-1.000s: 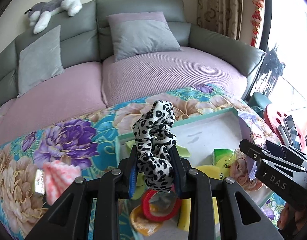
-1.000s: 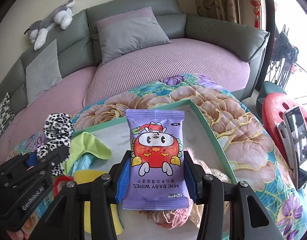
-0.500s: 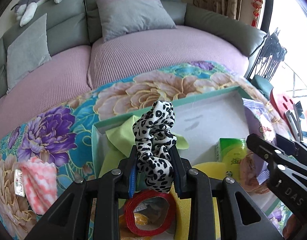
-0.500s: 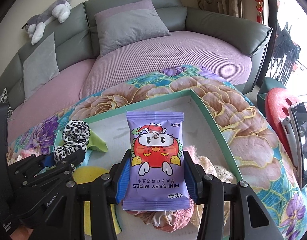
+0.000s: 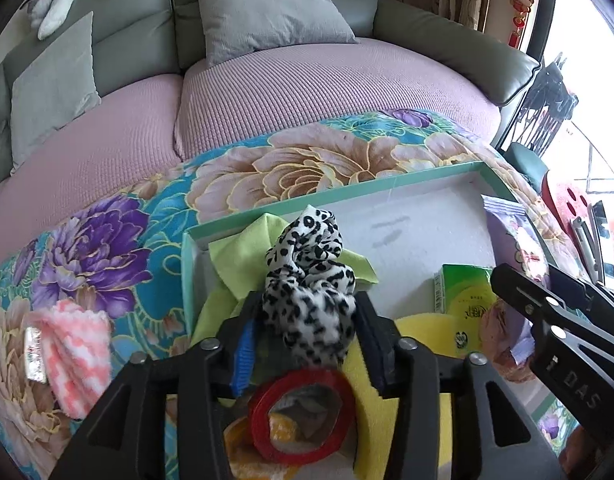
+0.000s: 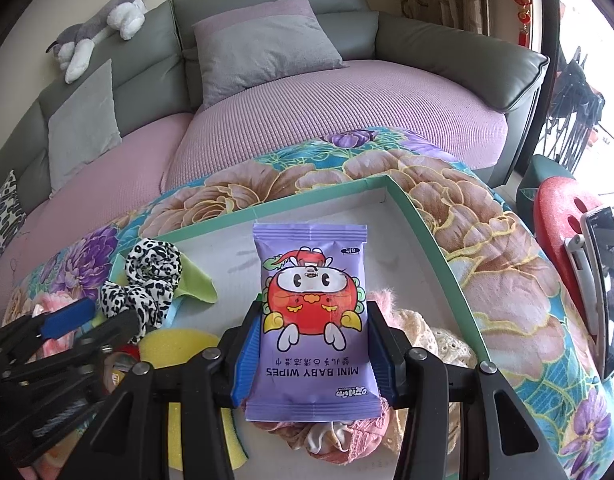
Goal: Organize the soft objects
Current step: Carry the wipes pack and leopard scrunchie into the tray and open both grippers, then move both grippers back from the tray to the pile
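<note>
While the left tool (image 5: 309, 326) clamps a crumpled, leopard-spotted fabric scrunchie (image 5: 309, 280) between its blue-padded fingers, the right tool (image 6: 313, 344) pinches a flat, glossy purple baby wipes packet (image 6: 312, 312) upright. Both hang over the white tray (image 6: 335, 196) with its green rim, on the floral cloth. Beneath the left tool lie a lime cloth (image 5: 235, 256), yellow foam sponge (image 5: 423, 328) and red ring (image 5: 303, 416); lacy pink fabric (image 6: 427, 332) lies under the right.
</note>
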### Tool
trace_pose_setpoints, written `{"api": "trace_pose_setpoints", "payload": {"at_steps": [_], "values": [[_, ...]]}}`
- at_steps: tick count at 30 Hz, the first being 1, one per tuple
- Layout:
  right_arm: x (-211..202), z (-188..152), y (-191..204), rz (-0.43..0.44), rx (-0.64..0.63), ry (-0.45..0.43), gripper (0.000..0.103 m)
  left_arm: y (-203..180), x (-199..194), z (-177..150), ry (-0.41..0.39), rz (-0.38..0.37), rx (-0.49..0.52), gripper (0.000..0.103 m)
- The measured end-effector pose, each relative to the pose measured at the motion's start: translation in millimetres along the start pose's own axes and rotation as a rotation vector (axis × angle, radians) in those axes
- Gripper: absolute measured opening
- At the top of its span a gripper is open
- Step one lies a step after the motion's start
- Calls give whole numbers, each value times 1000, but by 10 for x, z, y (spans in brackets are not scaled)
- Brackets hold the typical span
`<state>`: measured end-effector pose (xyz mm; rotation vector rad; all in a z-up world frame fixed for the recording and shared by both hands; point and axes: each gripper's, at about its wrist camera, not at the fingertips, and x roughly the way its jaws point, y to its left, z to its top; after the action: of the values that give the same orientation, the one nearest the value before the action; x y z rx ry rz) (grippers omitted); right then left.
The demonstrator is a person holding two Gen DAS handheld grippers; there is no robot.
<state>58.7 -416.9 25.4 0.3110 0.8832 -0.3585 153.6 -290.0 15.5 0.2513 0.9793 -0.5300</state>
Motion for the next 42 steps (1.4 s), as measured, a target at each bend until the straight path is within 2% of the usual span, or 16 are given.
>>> {"api": "trace_pose_setpoints", "payload": {"at_steps": [4, 11, 15, 19, 22, 28, 29, 31, 38, 42], "values": [[1, -1, 22, -13, -9, 2, 53, 88, -175, -74, -16, 14, -23, 58], [35, -13, 38, -56, -36, 19, 67, 332, -475, -159, -79, 55, -103, 58], [33, -17, 63, -69, -49, 23, 69, 445, -632, -208, -116, 70, -131, 58], [26, -20, 96, -84, -64, 28, 81, 538, -672, -293, -119, 86, -156, 58], [28, -21, 118, -92, -72, 32, 83, 624, -680, -389, -112, 100, -175, 58], [19, -9, 171, -98, -83, 31, 103, 834, -621, -556, -77, 139, -222, 59], [6, -4, 181, -100, -84, 25, 103, 859, -622, -564, -78, 143, -230, 61], [-26, 11, 189, -109, -75, 13, 103, 915, -636, -584, -87, 155, -244, 80], [-65, 47, 233, -121, -74, 6, 103, 1044, -623, -623, -88, 181, -265, 85], [-119, 58, 326, -82, -77, -17, 103, 1185, -627, -665, -93, 216, -289, 87]]}}
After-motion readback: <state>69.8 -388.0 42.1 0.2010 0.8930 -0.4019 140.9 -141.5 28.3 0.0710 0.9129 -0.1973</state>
